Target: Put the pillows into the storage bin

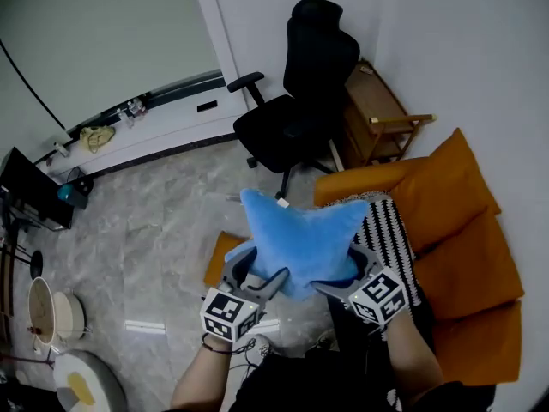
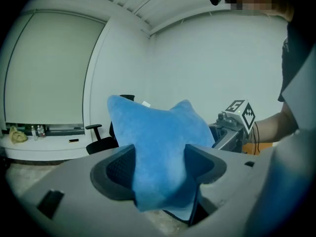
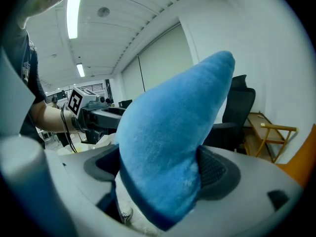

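A light blue pillow hangs in the air over the floor, held from both sides. My left gripper is shut on its lower left corner, and the pillow bulges between that gripper's dark pads. My right gripper is shut on the lower right corner; there the pillow fills the gap between that gripper's jaws. An orange cushion lies on the floor just beneath the blue one. No storage bin is in view.
A black office chair stands right behind the pillow. An orange sofa with a black-and-white striped throw fills the right side. A wooden folding stand leans at the wall. Marble floor stretches left toward round tubs.
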